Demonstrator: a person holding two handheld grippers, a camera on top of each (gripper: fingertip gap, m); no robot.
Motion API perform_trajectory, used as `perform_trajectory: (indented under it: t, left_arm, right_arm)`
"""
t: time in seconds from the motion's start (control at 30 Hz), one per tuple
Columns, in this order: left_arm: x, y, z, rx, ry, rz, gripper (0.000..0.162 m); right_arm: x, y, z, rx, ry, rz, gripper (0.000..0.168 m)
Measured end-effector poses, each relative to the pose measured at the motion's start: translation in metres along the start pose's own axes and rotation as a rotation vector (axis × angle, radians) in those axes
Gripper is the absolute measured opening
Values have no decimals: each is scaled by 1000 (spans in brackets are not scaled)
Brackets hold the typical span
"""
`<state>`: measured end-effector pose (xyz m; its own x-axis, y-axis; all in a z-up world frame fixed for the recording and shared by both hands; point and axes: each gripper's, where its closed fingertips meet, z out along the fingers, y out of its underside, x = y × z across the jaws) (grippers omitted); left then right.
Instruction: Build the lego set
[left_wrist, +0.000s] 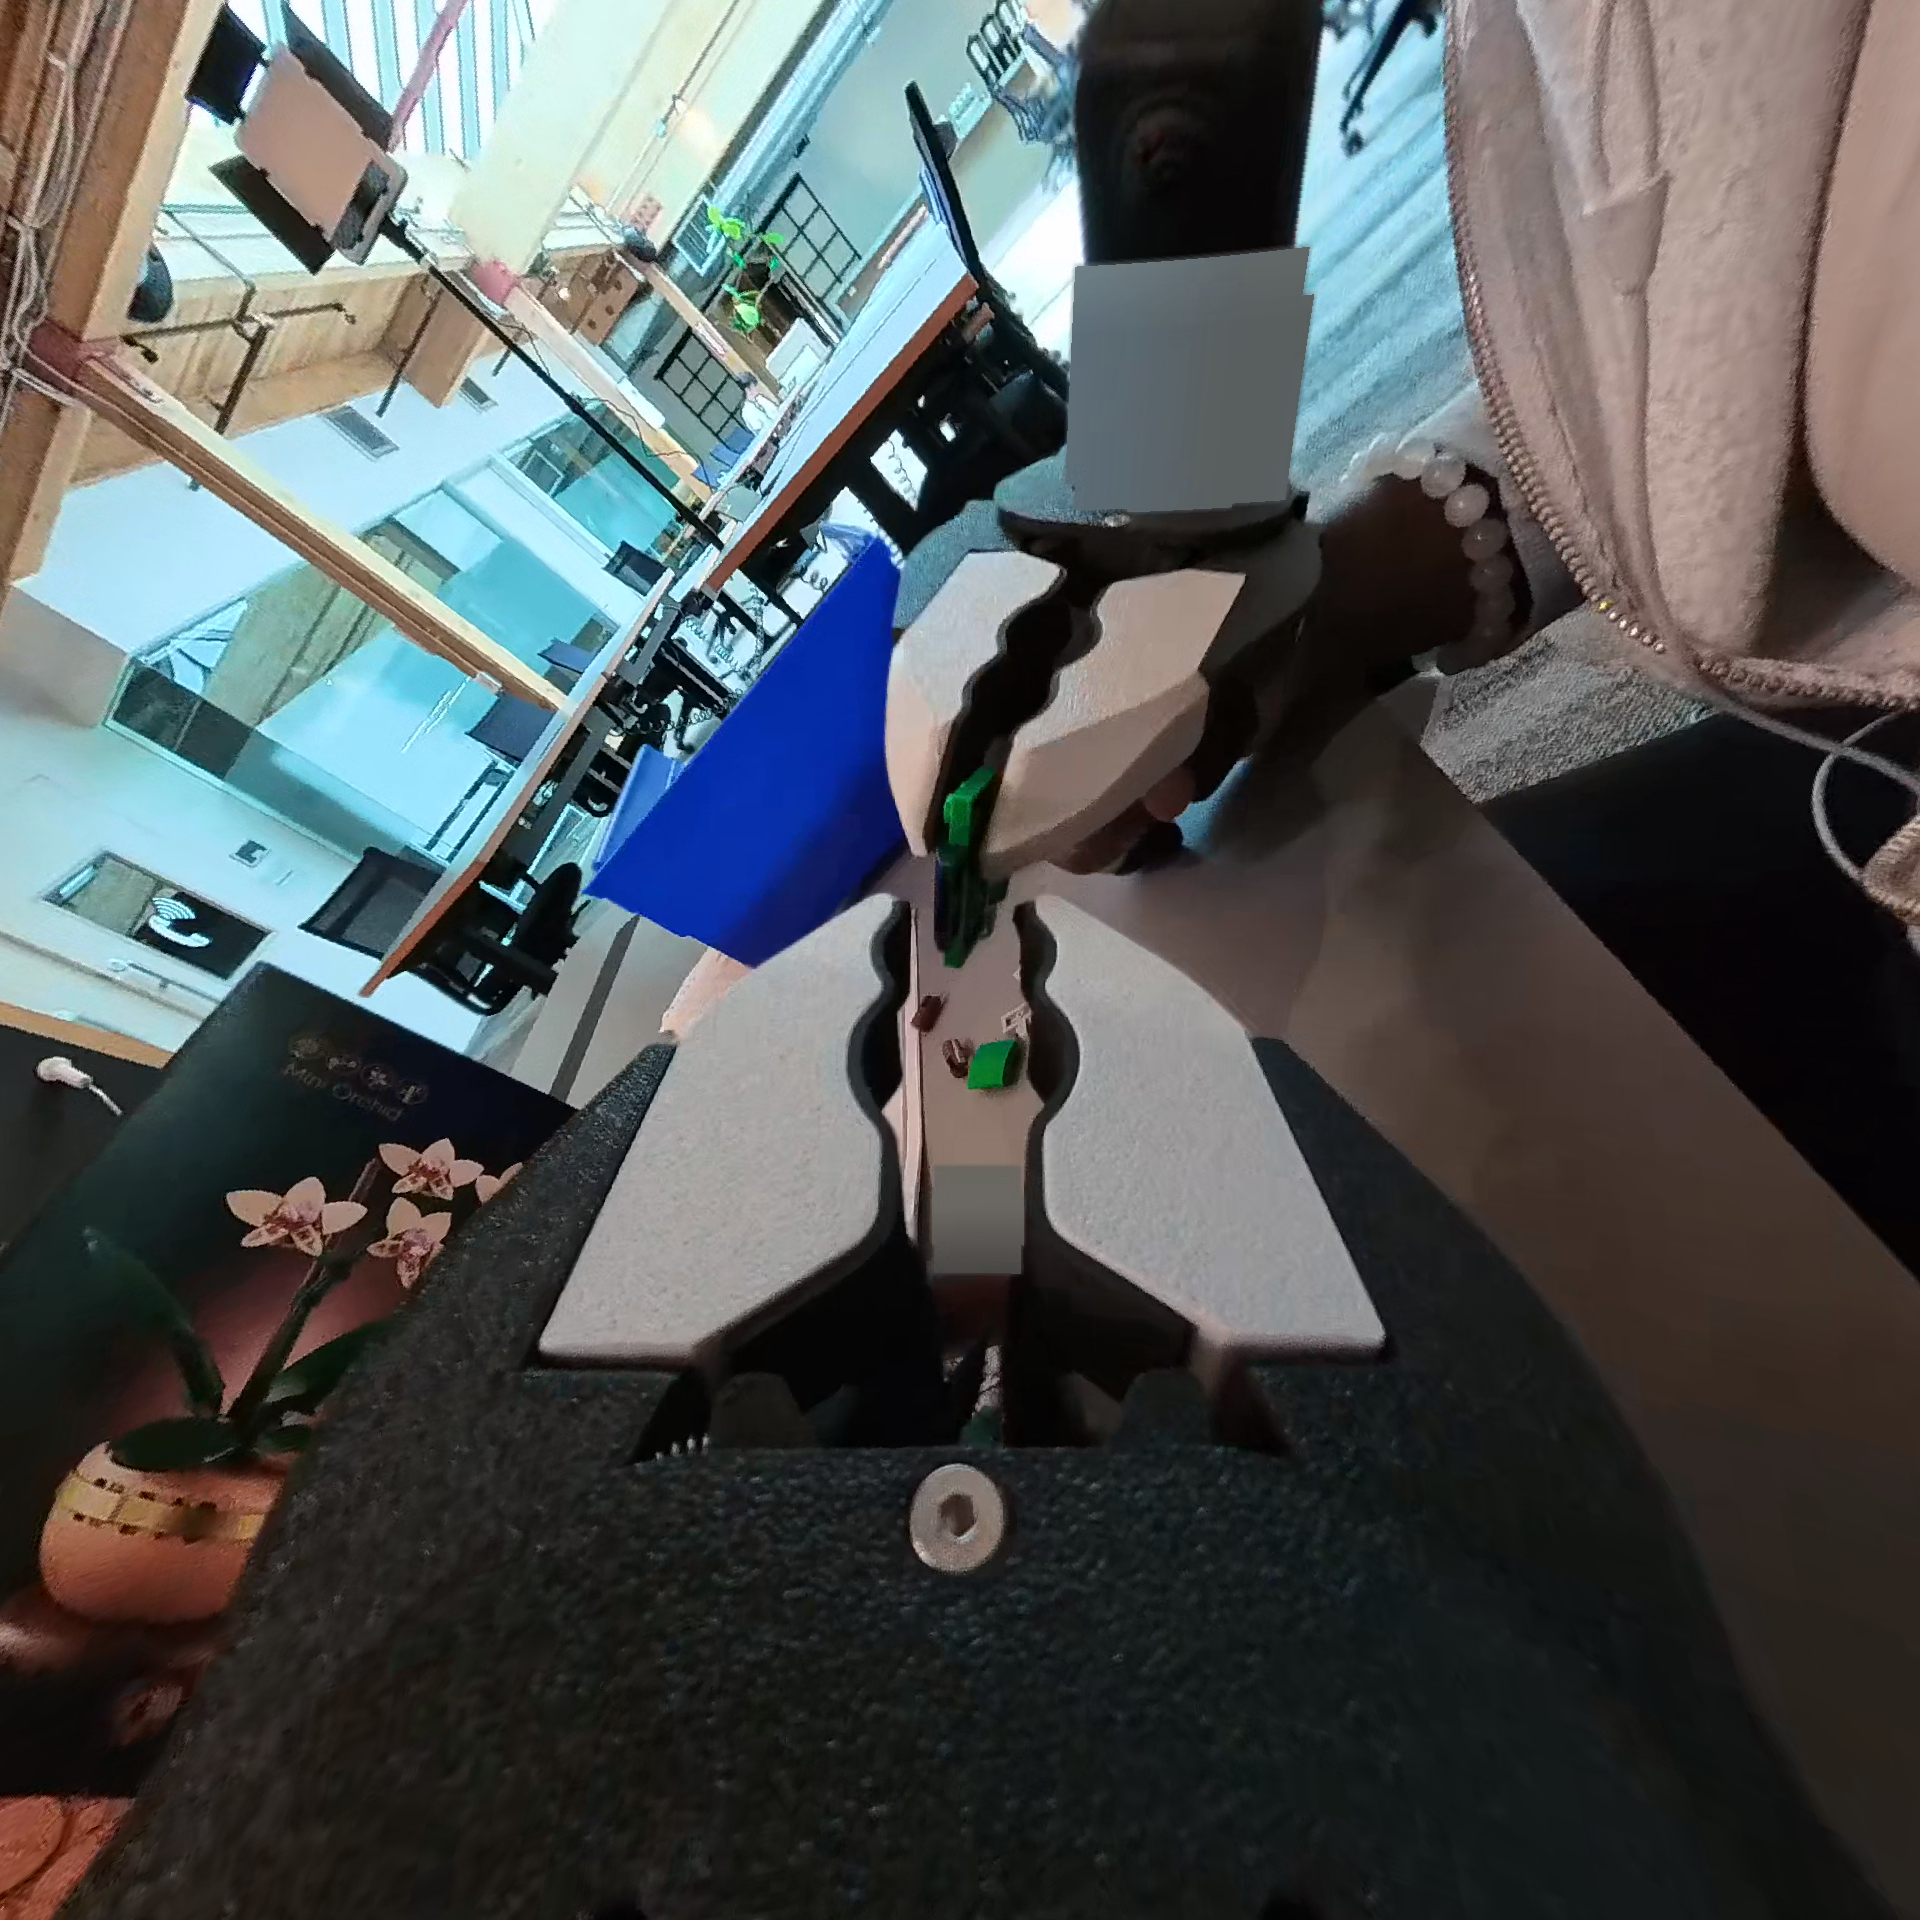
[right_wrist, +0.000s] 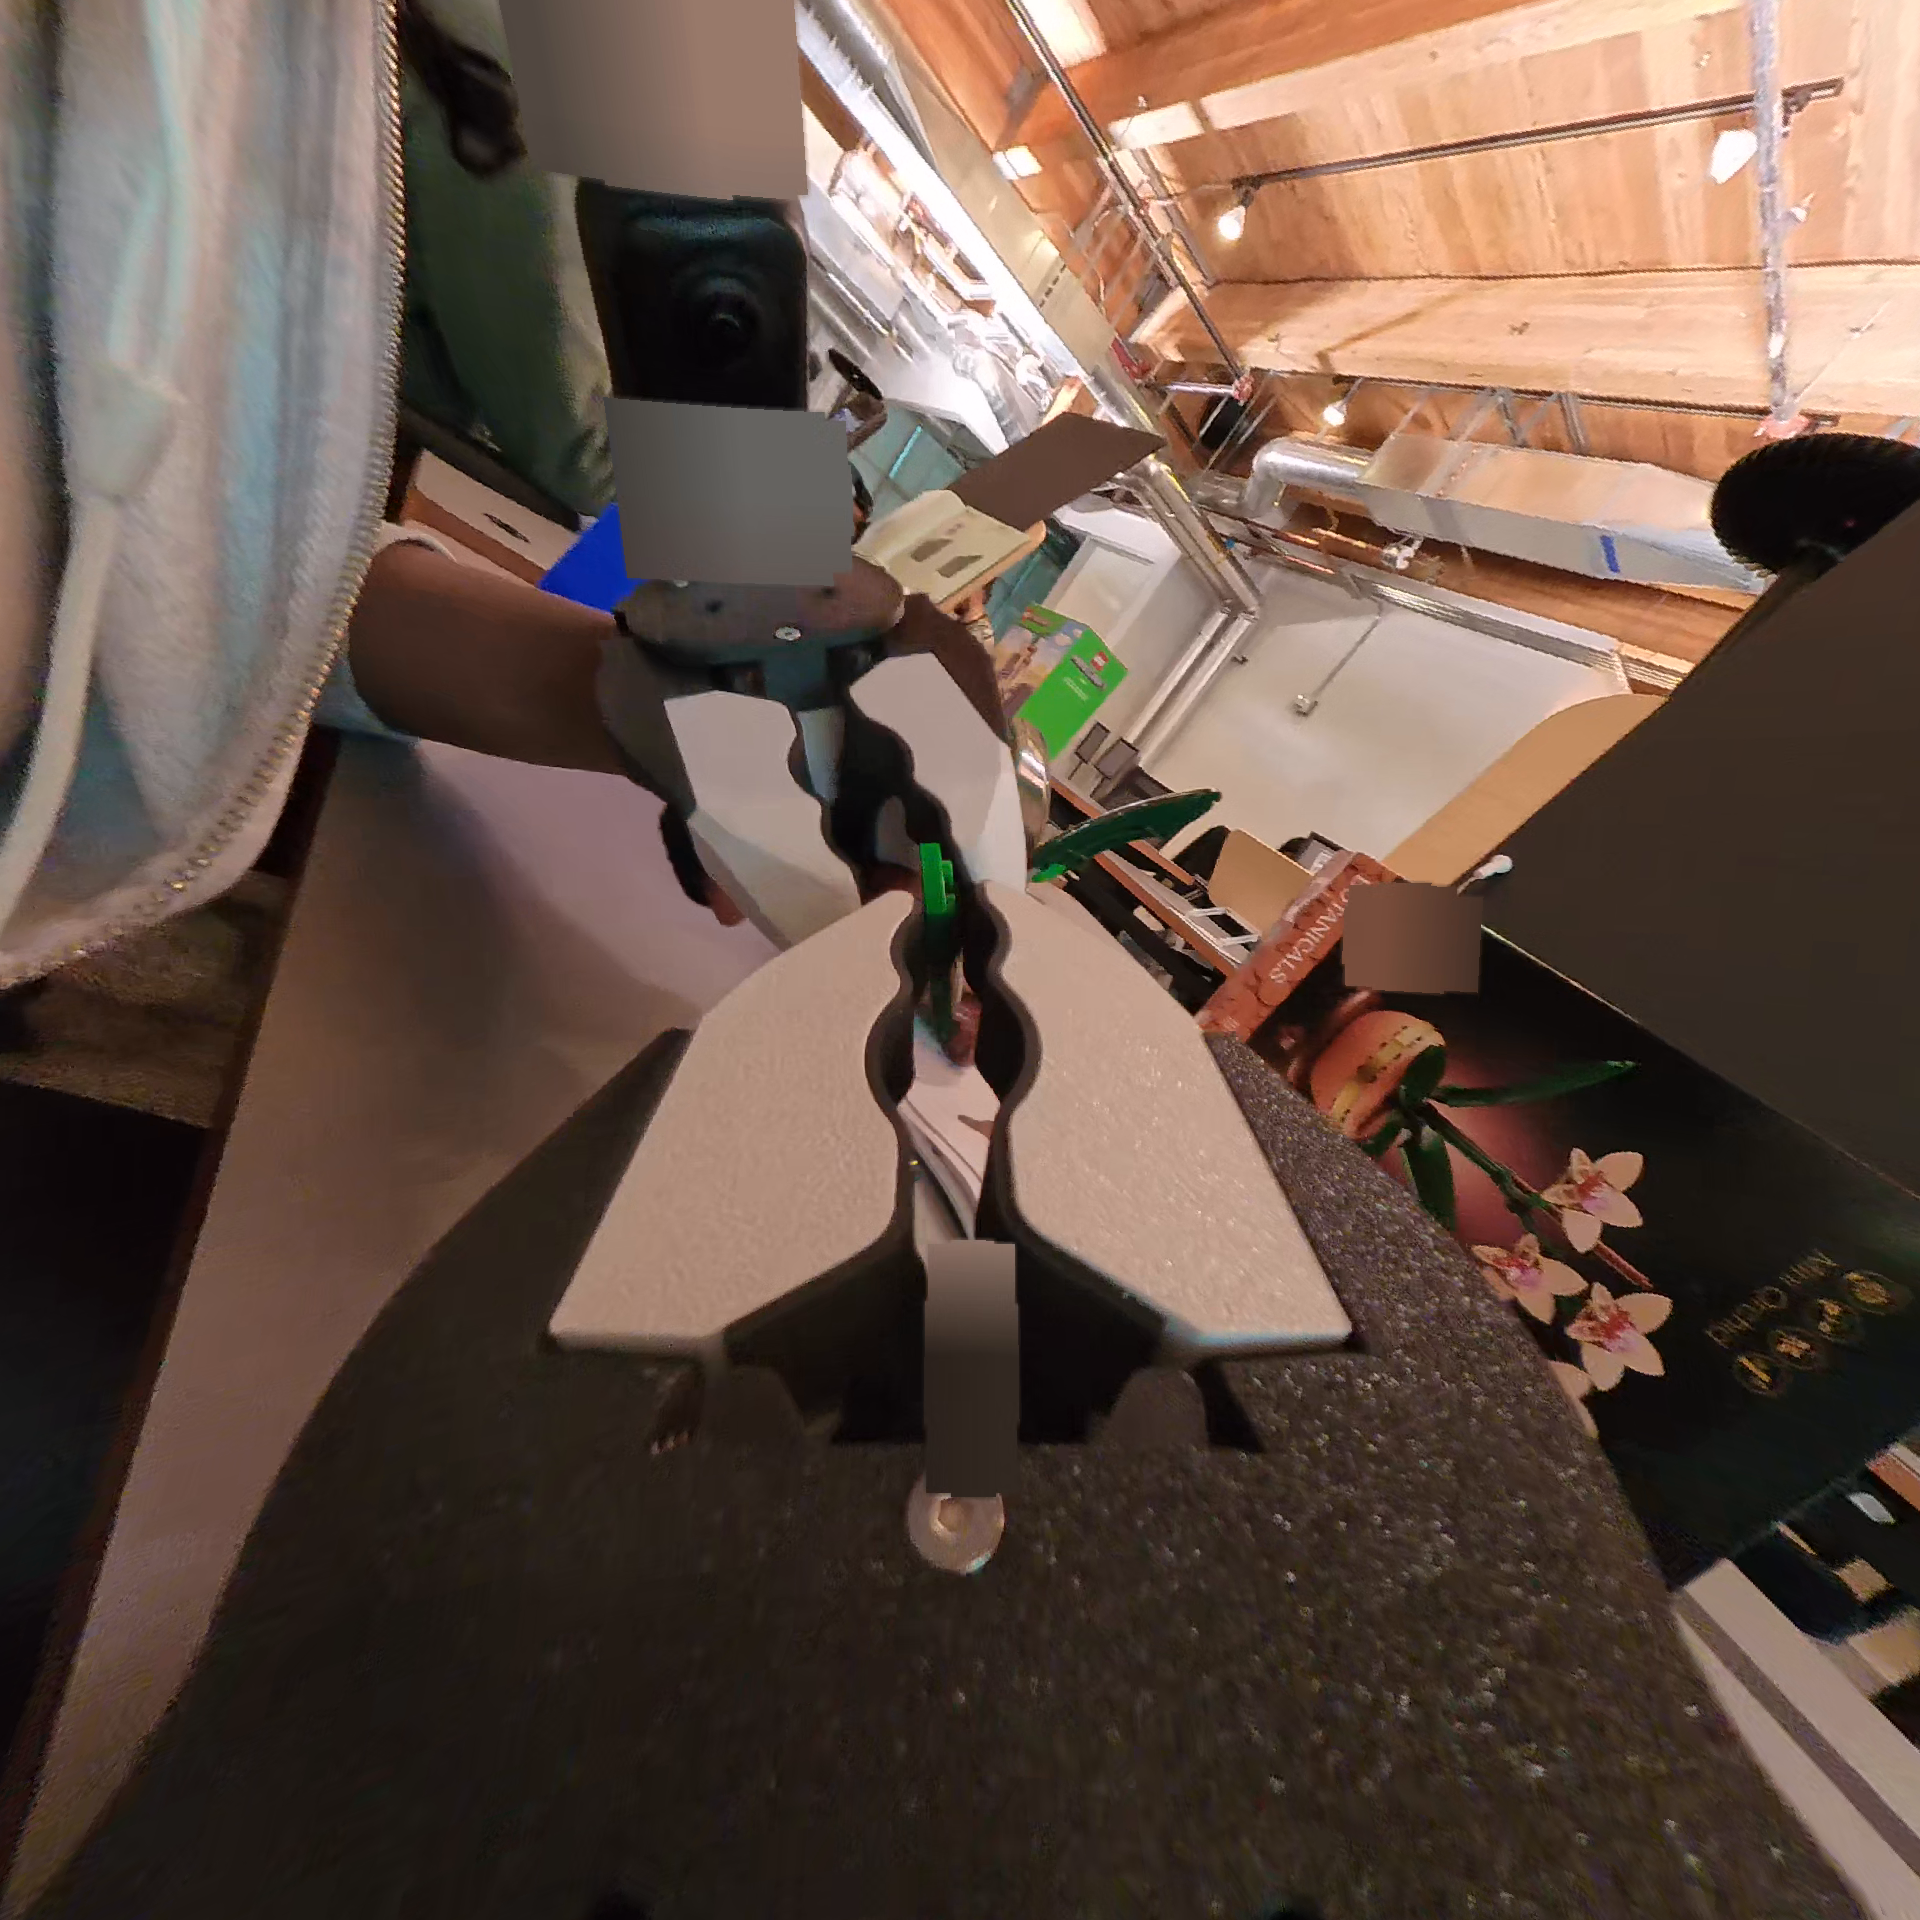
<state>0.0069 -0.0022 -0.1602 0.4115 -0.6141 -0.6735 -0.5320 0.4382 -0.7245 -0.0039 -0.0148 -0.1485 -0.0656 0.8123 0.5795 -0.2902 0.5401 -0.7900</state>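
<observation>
The two grippers point at each other above a pale table (left_wrist: 1455, 1143). My right gripper (right_wrist: 940, 914) is shut on a thin green lego stem piece (right_wrist: 935, 883). In the left wrist view the right gripper (left_wrist: 961, 862) holds that stem (left_wrist: 971, 805) with its lower end pointing down. My left gripper (left_wrist: 961, 914) is narrowly open, and the stem's end sits between its fingertips without clear contact. The left gripper also shows in the right wrist view (right_wrist: 894, 894). A small green brick (left_wrist: 992, 1065) and two small brown pieces (left_wrist: 928, 1010) lie on the table beyond.
A blue bin (left_wrist: 769, 810) stands behind the grippers. The dark lego box with an orchid picture (left_wrist: 260, 1247) stands at the table's side, and shows in the right wrist view (right_wrist: 1558, 1195). An open booklet (right_wrist: 945, 1153) lies under the right gripper. A person's jacket (left_wrist: 1662, 312) is close by. The tips of both grippers are at nearly the same place.
</observation>
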Motion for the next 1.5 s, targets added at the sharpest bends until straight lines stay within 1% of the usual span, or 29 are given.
perform_trajectory:
  t: [0.17,0.23,0.4,0.6,0.73,0.9,1.03,1.17,1.3,1.4,1.5]
  left_arm:
    - [5,-2,0,9,20,24,13]
    - [6,-4,0,15,29,27,7]
    - [8,-4,-1,14,56,4,6]
    - [8,-3,0,12,53,-2,6]
    - [8,-2,1,5,39,22,11]
    - [12,-3,1,7,65,28,6]
    - [12,-3,0,8,79,-4,6]
    - [10,-2,0,6,63,-4,5]
    - [6,-4,-2,14,44,1,5]
    - [-2,-4,-4,18,-4,8,5]
    - [-17,-5,-9,23,-87,15,5]
  right_arm:
    - [-8,-2,0,16,-60,30,5]
    - [-6,-3,-1,29,-60,47,5]
    - [-8,-3,0,30,-75,60,6]
    - [-8,-2,0,27,-70,63,6]
    - [-8,-1,0,22,-81,75,6]
    - [-11,-2,0,30,-104,90,6]
    - [-10,-2,0,30,-103,98,7]
    - [-8,-1,1,29,-96,116,8]
    - [-4,-3,2,27,-76,129,15]
    - [2,-8,1,19,-66,110,20]
    - [8,-12,-1,21,-43,102,22]
